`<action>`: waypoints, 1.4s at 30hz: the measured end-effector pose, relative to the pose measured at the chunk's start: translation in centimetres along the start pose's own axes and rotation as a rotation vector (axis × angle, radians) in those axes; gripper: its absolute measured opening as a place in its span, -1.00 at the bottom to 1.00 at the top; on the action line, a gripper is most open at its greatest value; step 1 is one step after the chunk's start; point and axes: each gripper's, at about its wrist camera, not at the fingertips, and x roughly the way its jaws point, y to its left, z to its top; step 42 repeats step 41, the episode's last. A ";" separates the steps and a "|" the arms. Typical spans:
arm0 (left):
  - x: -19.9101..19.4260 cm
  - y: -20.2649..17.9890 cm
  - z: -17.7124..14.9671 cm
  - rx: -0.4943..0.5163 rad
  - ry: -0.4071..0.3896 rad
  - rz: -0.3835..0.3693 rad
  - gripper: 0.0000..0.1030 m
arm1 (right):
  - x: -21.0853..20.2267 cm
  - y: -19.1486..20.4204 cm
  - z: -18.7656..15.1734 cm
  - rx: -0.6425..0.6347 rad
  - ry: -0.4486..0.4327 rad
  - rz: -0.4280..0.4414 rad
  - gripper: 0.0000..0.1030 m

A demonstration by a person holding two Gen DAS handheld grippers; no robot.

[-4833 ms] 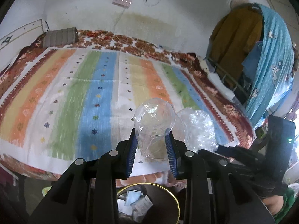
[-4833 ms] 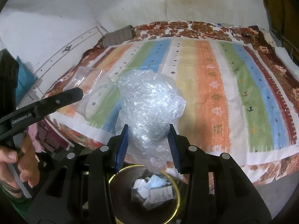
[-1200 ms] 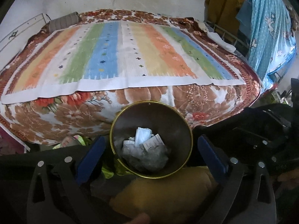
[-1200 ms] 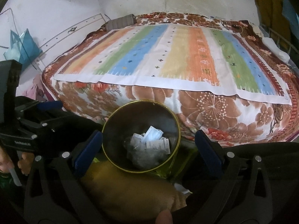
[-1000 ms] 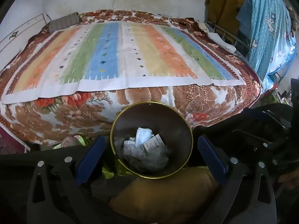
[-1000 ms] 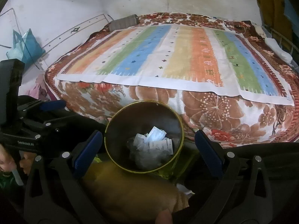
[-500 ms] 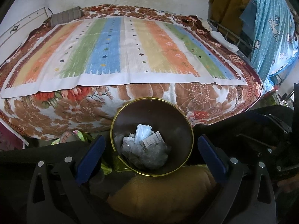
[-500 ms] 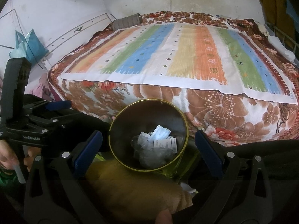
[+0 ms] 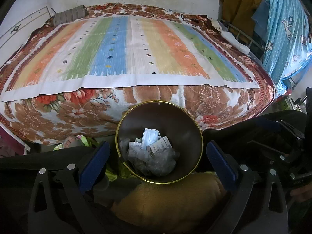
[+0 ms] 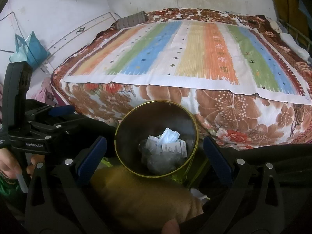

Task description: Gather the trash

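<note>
- A bed [image 9: 58, 117] fills most of the room, covered by a floral blanket with a striped sheet [image 9: 124, 52] in orange, green, blue and yellow laid flat over it; a grey pillow [image 9: 69, 16] sits at the far end by the white wall.
- At the foot of the bed stands a dark round bin [image 9: 181, 124] with a gold rim, right up against the blanket's hanging edge.
- The trash [image 9: 151, 152] lies at the bottom of the bin: a pale blue face mask, white printed packets and crumpled clear plastic.
- The left gripper [image 9: 158, 162] hangs over the bin, jaws spread wide and empty.
- The right gripper [image 10: 155, 157] hangs over it too, jaws just as wide, holding nothing.
- A hand [image 10: 7, 165] grips the left tool's handle at the edge of the right wrist view.
- A blue patterned cloth [image 9: 286, 29] hangs to the right of the bed.
</note>
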 end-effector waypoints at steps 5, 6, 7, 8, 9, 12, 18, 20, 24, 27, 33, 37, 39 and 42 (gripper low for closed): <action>0.0 0.0 0.0 0.001 0.001 0.000 0.89 | 0.0 0.0 0.0 0.002 0.000 0.003 0.83; 0.0 0.0 0.1 0.000 0.000 0.000 0.89 | 0.0 -0.1 0.0 0.001 0.000 0.003 0.83; 0.0 0.0 0.1 0.000 0.000 0.001 0.89 | 0.0 0.0 0.0 0.000 -0.001 0.005 0.83; 0.0 0.0 0.1 -0.002 0.000 0.001 0.89 | 0.0 0.0 0.0 0.001 -0.002 0.010 0.83; 0.1 0.1 0.0 -0.004 0.000 0.002 0.89 | -0.1 0.0 0.0 0.002 -0.003 0.013 0.83; 0.2 0.2 -0.1 -0.004 0.000 0.002 0.89 | -0.1 0.0 -0.1 0.004 -0.003 0.015 0.83; 0.2 0.0 -0.2 0.009 -0.011 0.018 0.89 | -0.1 0.1 -0.1 0.004 -0.002 0.016 0.83; 0.3 -0.1 -0.3 0.015 -0.007 0.022 0.89 | -0.1 0.1 -0.2 0.007 -0.002 0.017 0.83; 0.3 -0.1 -0.2 0.012 -0.008 0.020 0.89 | -0.1 0.1 -0.1 0.005 -0.002 0.017 0.83; 0.3 -0.1 -0.2 0.013 -0.008 0.021 0.89 | -0.1 0.1 -0.1 0.005 -0.004 0.026 0.83; 0.3 0.0 -0.4 0.006 -0.004 0.017 0.89 | -0.1 0.3 -0.2 0.006 -0.004 0.027 0.83; 0.5 -0.2 -0.4 0.019 0.009 0.039 0.89 | -0.1 0.2 -0.2 0.007 -0.003 0.028 0.83; 0.5 -0.3 -0.5 0.027 0.010 0.031 0.89 | -0.1 0.2 -0.2 0.008 -0.004 0.029 0.83; 0.5 -0.2 -0.4 0.014 0.016 0.025 0.89 | -0.1 0.2 -0.2 0.006 -0.004 0.029 0.83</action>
